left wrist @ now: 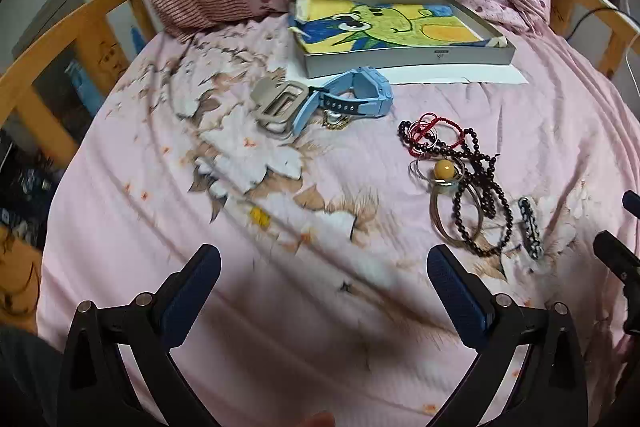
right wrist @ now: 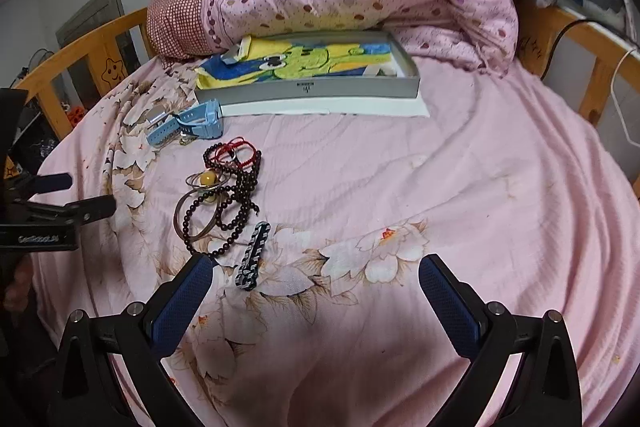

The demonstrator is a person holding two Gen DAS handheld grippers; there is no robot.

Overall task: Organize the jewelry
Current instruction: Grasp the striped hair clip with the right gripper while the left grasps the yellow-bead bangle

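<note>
Black-white hair clip (right wrist: 254, 255) lies lower-centre of right view, long axis near-vertical, just ahead of right gripper (right wrist: 316, 273), nearer than left gripper (left wrist: 324, 267); both wide apart, holding nothing.

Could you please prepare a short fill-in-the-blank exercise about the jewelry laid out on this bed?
1. The watch lying in front of the grey box is light ____.
2. The large bead sitting among the silver rings is ____ in colour.
3. The thin cord bracelet lying on the dark bead necklace is ____.
4. Both the left hand-held gripper and the right hand-held gripper are ____ and hold nothing.

Missing words: blue; yellow; red; open
</note>
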